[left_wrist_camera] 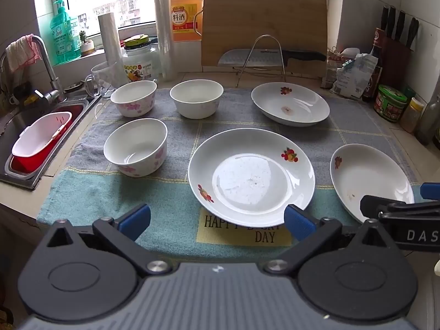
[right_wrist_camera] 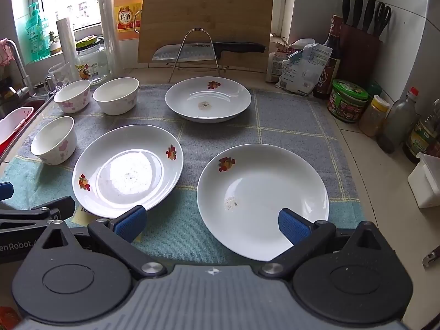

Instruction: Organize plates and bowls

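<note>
Both claws hang above the near edge of the towel-covered worktop, jaws spread wide and holding nothing. The left claw (left_wrist_camera: 217, 220) sits in front of the middle plate (left_wrist_camera: 251, 176), a white one with two fruit prints on its rim; its right blue pad overlaps the plate's near rim in the left wrist view, though whether it touches cannot be told. The right claw (right_wrist_camera: 211, 224) faces the near right plate (right_wrist_camera: 262, 200), its right pad over that plate's near edge.

Three plates lie on the grey and teal towel (left_wrist_camera: 176, 211): the middle plate (right_wrist_camera: 128, 170), the near right plate (left_wrist_camera: 371, 178), and the far plate (right_wrist_camera: 208, 99) just before the wire rack (right_wrist_camera: 195, 52). All three lie apart from one another. Three bowls stand upright on the towel's left part: two in the back row, the pink-flowered bowl (left_wrist_camera: 134, 97) and the plain white bowl (left_wrist_camera: 196, 97) beside it, and one nearer bowl (left_wrist_camera: 136, 145) left of the middle plate.

Behind the rack a bamboo cutting board (right_wrist_camera: 206, 19) leans upright with a cleaver (right_wrist_camera: 209, 49) across its foot. The sink (left_wrist_camera: 16, 126) with a red and white basket (left_wrist_camera: 38, 140) lies to the left
</note>
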A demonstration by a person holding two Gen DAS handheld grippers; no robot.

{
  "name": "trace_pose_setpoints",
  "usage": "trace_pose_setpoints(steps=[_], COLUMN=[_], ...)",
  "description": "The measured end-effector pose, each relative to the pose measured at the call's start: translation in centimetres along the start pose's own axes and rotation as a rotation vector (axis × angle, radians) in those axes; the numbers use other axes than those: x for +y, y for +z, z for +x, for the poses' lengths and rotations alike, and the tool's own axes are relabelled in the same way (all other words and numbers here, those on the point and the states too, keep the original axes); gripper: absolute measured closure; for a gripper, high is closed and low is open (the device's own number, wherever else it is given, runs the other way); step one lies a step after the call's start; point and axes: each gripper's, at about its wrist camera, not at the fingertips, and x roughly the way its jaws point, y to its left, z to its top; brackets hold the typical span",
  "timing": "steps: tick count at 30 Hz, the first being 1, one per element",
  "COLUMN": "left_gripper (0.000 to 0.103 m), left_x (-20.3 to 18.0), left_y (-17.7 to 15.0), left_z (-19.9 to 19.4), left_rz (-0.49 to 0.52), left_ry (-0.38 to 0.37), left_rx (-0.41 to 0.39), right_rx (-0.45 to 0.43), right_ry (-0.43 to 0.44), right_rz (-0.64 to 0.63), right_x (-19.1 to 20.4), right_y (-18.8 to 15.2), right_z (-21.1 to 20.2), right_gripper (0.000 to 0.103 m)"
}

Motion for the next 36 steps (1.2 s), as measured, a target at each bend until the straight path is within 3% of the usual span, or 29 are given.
trace_pose_setpoints(steps=[36], left_gripper=[0.001], left_x=[-0.39], left_y=[0.08], left_z=[-0.23], left_rz=[0.008], left_ry=[0.010], left_rx=[-0.010], right_rx=[-0.013], right_ry=[0.001], right_rz=[0.003], right_x=[-0.35], right_y=[0.08], right_z=[-0.20], right_gripper=[0.000])
